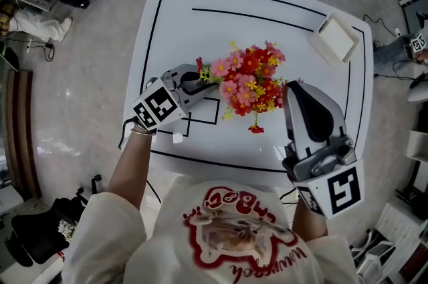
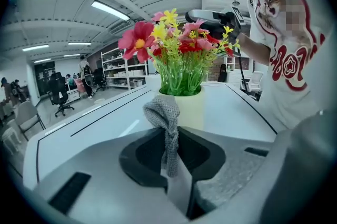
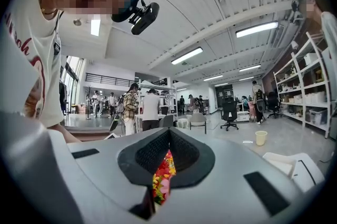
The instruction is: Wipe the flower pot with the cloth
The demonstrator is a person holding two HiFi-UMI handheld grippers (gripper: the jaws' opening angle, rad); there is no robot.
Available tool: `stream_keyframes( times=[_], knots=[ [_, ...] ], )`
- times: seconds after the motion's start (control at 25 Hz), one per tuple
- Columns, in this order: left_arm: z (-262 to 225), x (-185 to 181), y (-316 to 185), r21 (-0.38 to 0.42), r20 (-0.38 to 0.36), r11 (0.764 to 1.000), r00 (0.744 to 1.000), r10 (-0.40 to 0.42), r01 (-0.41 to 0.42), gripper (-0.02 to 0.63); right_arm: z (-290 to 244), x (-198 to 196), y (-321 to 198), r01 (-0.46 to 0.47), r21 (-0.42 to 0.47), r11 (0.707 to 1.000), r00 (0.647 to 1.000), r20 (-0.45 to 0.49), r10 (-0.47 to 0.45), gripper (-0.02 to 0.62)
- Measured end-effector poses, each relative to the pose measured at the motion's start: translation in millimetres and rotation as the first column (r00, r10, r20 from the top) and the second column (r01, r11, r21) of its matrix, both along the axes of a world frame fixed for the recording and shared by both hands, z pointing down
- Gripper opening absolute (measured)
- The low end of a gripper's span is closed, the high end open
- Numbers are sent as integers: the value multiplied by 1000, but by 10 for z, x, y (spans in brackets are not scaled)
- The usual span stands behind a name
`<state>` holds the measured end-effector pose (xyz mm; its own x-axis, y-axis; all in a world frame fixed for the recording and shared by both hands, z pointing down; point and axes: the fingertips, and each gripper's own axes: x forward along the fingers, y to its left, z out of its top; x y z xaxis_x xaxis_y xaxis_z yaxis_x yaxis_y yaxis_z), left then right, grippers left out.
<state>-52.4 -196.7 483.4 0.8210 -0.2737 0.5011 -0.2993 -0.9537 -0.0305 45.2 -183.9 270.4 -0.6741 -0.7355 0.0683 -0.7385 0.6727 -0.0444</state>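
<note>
**Q:** Where does the flower pot stand?

**A:** The flower pot (image 2: 190,108), pale and upright, stands near the middle of the white worktop (image 1: 200,15), a little closer to the near edge than to the far one. In the head view its red, pink and yellow flowers (image 1: 251,85) hide it completely.

**Q:** What is your left gripper doing?

**A:** My left gripper (image 2: 174,141) comes at the pot from the worktop's left side and tilts downward. Its jaws pinch the grey cloth (image 2: 163,117). A strip of the cloth runs down between the jaws, and a bunched end stands above them. That bunch sits at the pot's upper left wall, just under the rim. I cannot tell whether it actually touches the pot.

**Q:** And your right gripper?

**A:** My right gripper (image 1: 293,90) is held level above the worktop on the bouquet's right side, with its tips just beside the blooms. Its jaws are pressed together and hold nothing. Through the narrow slit below them, the right gripper view shows only a sliver of the flowers.

**Q:** What else is on the worktop?

**A:** A square white tray (image 1: 338,37) lies at the far right corner, well apart from the pot. Black lines run parallel to the worktop's edges.
</note>
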Motion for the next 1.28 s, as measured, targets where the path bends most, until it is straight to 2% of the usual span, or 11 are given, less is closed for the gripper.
stream_keyframes(
  times=[0.6, 0.96, 1.28],
  knots=[
    [-17, 1, 170, 2, -1, 992, 992, -127, 127, 55, -21, 75, 134, 27, 6, 1000, 999, 16, -27, 0],
    [-28, 33, 271, 16, 0, 979, 979, -202, 202, 55, 43, 83, 194, 55, -8, 998, 998, 12, -55, 0],
    [-59, 53, 327, 24, -12, 959, 959, -283, 283, 55, 81, 142, 245, 68, -17, 998, 998, 13, -68, 0]
  ],
)
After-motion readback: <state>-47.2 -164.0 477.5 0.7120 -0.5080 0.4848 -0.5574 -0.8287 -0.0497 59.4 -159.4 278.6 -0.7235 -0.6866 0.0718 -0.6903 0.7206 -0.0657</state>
